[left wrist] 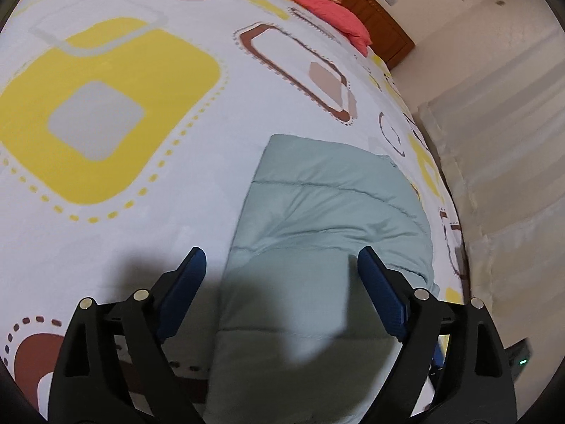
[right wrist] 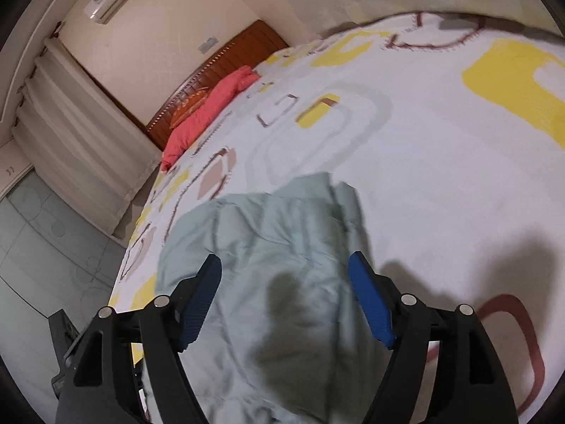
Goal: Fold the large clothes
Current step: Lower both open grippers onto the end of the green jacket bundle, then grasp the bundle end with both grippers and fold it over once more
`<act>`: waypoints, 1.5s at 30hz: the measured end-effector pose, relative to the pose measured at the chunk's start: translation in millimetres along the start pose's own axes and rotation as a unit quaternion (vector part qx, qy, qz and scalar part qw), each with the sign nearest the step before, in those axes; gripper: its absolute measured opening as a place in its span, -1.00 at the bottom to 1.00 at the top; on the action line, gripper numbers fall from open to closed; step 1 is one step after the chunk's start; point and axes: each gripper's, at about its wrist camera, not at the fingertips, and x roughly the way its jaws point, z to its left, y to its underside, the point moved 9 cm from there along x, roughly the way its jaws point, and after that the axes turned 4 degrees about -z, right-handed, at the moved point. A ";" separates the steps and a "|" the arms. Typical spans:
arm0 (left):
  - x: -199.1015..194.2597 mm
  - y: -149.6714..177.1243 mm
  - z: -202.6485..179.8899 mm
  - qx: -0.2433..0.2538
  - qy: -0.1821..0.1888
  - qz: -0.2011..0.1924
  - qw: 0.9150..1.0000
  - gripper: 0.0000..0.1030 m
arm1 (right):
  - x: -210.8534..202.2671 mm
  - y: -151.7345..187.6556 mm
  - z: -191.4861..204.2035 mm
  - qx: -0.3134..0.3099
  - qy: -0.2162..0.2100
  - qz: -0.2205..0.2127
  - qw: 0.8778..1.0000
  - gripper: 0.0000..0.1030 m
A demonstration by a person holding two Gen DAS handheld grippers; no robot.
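Pale green quilted garment (left wrist: pixel 328 212) lies folded on the bed (left wrist: pixel 148 240), stitched panels puffy and creased. I read both the left gripper (left wrist: pixel 282 265) and right gripper (right wrist: pixel 284 272) spread, ribbed blue fingers (left wrist: pixel 379 289) gripping nothing.

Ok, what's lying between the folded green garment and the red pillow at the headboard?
Nothing: only bare patterned bedsheet lies between the pale green garment and the red pillow, in both wrist views.
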 end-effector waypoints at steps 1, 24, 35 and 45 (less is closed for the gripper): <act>0.9 1.7 2.3 -0.008 0.006 0.008 1.000 0.72 | 1.8 3.1 -6.8 0.008 0.002 0.007 1.000 0.43; 21.5 21.8 -22.3 0.044 0.068 0.044 0.996 0.39 | 40.2 41.8 2.1 0.043 -0.124 0.098 0.986 -0.01; 6.5 12.5 -25.9 0.064 0.062 0.016 0.996 -0.03 | 33.2 40.6 18.0 0.033 -0.133 0.080 0.987 -0.31; -24.3 -41.7 -2.4 0.053 0.056 -0.029 0.997 -0.08 | 60.6 32.9 82.2 0.003 -0.174 0.089 0.981 -0.36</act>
